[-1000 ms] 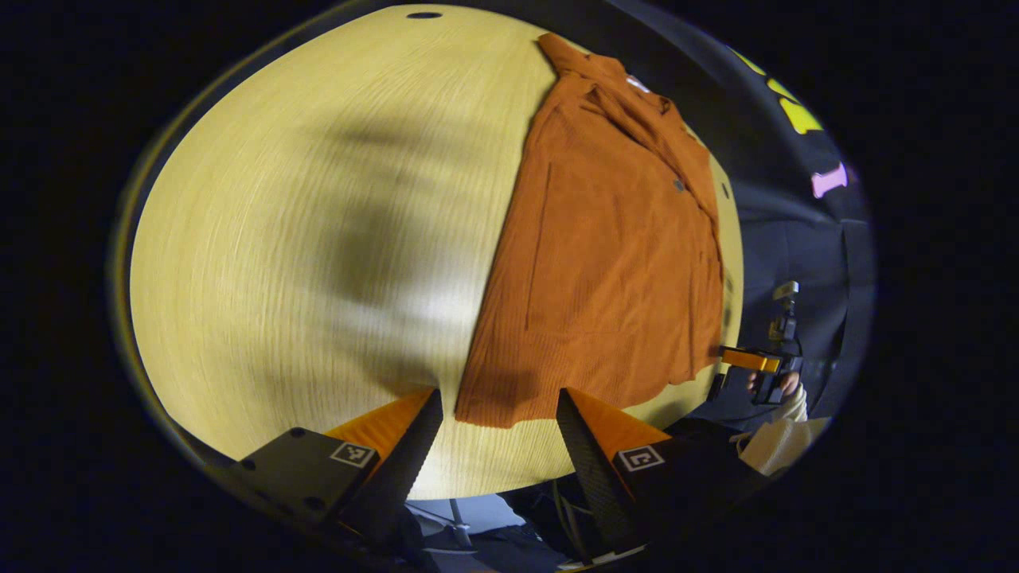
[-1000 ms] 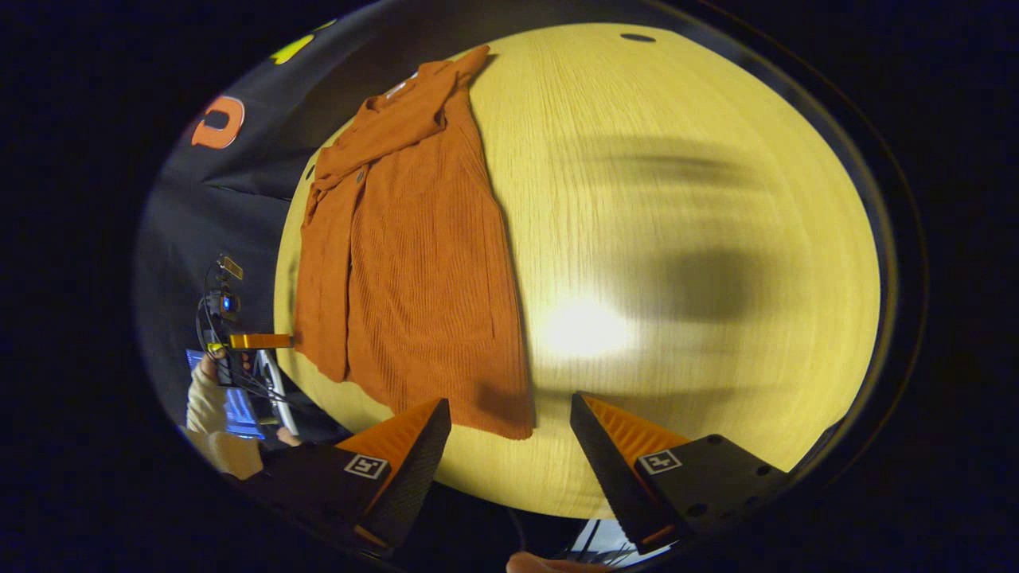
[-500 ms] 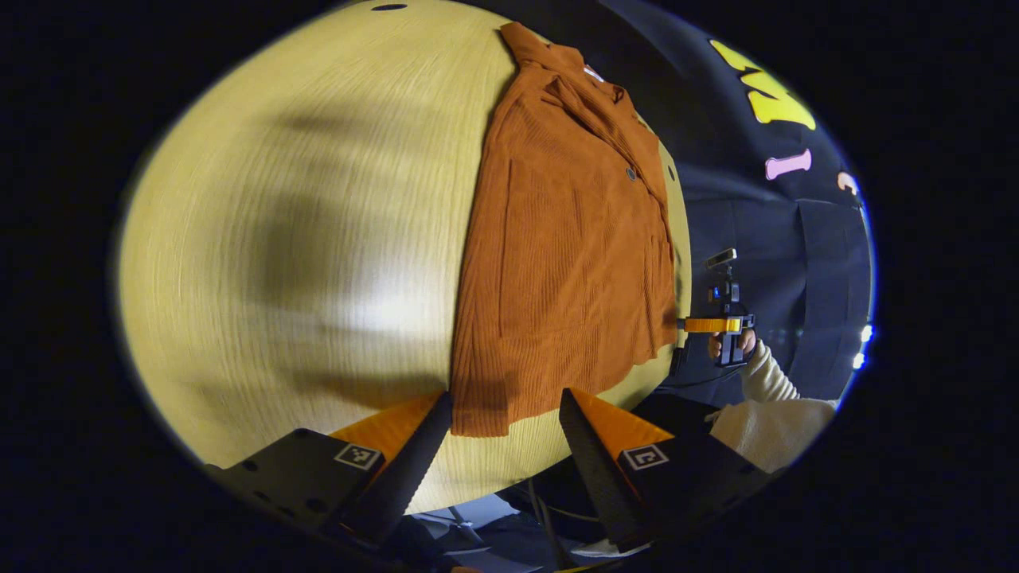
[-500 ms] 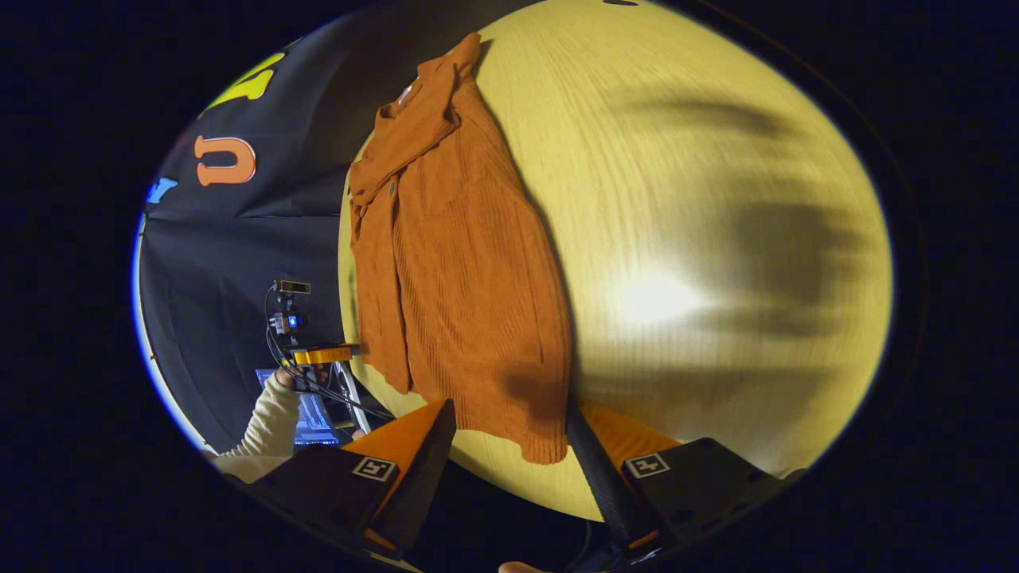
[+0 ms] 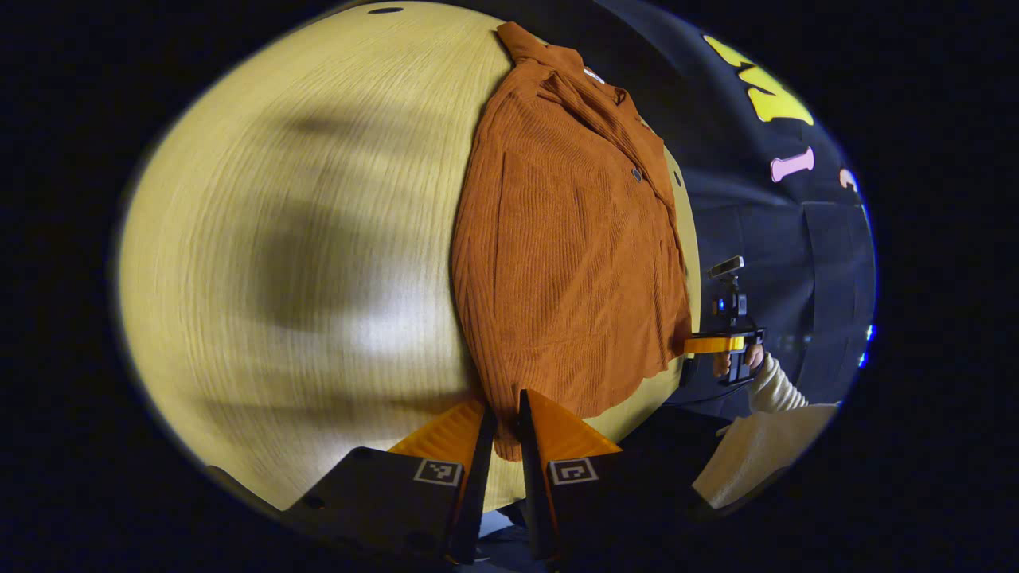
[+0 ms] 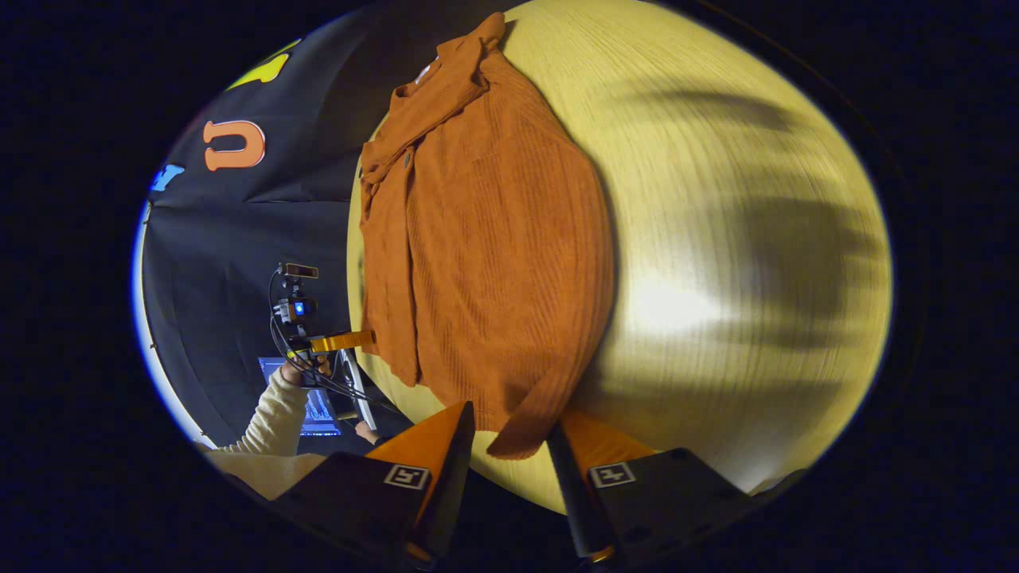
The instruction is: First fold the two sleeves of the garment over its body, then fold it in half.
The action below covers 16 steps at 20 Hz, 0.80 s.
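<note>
Flat, the rust ribbed garment [image 5: 565, 255]; sleeves folded in.

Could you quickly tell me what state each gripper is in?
Left gripper: shut on the garment's hem.
Right gripper: closing around the hem corner; grip cannot be told.

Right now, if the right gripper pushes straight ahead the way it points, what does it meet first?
The right gripper would meet the orange garment first: its lifted hem corner sits between the fingers, though depth is unclear.
</note>
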### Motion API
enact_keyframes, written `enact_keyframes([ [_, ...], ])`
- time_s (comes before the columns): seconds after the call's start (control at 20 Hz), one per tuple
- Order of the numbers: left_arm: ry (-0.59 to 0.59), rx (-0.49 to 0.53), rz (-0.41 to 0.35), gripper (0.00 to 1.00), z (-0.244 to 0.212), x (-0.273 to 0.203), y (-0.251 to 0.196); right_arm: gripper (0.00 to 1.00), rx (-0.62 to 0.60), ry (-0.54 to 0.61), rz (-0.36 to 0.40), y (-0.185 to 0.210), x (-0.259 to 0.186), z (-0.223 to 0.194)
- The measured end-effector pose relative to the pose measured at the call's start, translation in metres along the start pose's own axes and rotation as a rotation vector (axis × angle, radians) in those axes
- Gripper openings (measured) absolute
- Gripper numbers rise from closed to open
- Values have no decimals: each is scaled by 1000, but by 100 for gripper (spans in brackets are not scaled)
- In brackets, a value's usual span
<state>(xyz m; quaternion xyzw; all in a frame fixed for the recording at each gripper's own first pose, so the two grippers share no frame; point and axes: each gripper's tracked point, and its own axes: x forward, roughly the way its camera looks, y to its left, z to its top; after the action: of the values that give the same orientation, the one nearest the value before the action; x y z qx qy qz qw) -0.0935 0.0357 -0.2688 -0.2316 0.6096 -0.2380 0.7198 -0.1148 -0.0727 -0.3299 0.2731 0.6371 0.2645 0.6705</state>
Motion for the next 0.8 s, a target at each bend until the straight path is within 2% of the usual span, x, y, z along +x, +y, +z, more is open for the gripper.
enact_keyframes([
  [0.05, 1, 10, 10, 24, -3, 1, 5, 46, 20, -9, 3, -1, -1, 3],
  [0.15, 8, 11, 42, 22, -4, 1, 8, 46, 47, -22, 10, -2, -1, 6],
  [0.25, 5, -43, 60, 17, -2, 1, 5, 42, 28, -49, -30, -14, 2, 6],
  [0.3, 6, -67, 73, 16, -2, 2, 3, 22, 28, -59, -27, -15, 0, 5],
  [0.35, 3, -77, 93, 14, -2, 5, 3, 13, 27, -71, -29, -14, 1, 5],
  [0.5, -2, -24, 171, 9, 3, 12, 0, 8, -21, -101, -58, -13, 1, 6],
  [0.55, -8, -12, 199, 4, 6, 15, 0, 8, -39, -113, -78, -13, 2, 5],
  [0.65, -20, -7, 259, 3, 8, 19, 0, 5, -88, -130, -119, -16, -3, 8],
  [0.7, -34, 13, 287, 3, 10, 17, -1, 3, -100, -127, -118, -10, -6, 5],
  [0.8, -92, 64, 287, 3, 18, 12, -16, 4, -115, -143, -93, 6, -15, 6],
])
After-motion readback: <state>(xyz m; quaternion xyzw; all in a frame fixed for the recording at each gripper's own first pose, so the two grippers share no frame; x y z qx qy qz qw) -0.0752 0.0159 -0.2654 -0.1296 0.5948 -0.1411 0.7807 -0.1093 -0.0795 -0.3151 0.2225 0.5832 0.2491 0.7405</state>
